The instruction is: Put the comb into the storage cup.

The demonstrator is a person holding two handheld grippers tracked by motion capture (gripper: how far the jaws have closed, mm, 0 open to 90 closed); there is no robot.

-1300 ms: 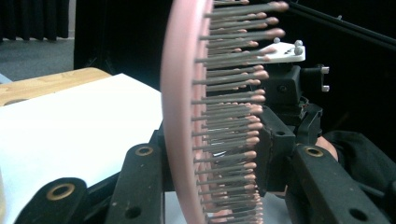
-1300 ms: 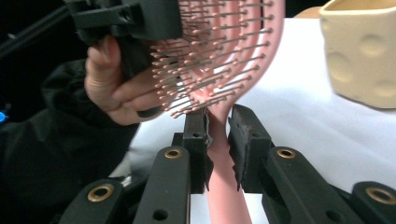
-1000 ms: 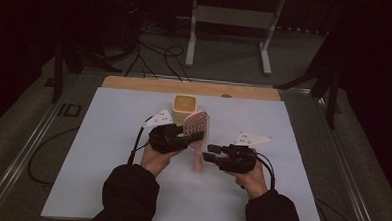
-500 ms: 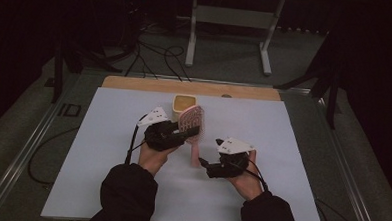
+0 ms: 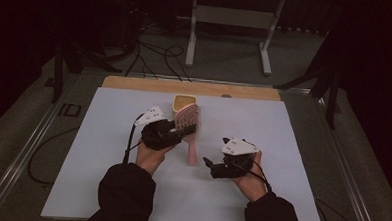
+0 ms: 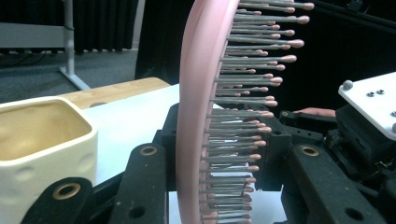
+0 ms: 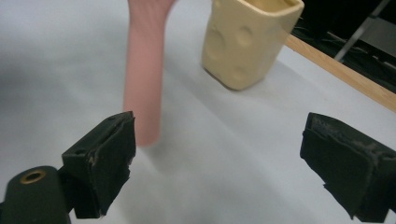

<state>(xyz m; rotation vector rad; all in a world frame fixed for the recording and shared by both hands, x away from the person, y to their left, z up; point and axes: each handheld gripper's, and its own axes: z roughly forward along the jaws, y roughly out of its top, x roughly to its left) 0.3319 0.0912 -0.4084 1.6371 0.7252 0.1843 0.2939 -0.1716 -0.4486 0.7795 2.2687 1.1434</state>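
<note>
Nearest the person, the right gripper (image 5: 207, 163) hovers over the white table (image 5: 302, 160) with its black padded jaws spread wide and empty, just right of the pink plastic hairbrush (image 5: 189, 126). The left gripper (image 5: 175, 131) clamps the brush's bristled paddle head. Just behind the brush stands a squarish, dimpled cream ceramic cup (image 5: 180, 102).

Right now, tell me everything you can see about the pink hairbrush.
The pink hairbrush looks like smooth plastic, with a paddle head of thin grey bristles tipped in pink balls and a long flat handle. The left hand-held gripper is shut on its head, holding it on edge, handle pointing back toward the person. The handle's end seems to reach the white table, though contact is unclear. A cream cup stands just behind it. The right hand-held gripper is open and apart from it.
</note>
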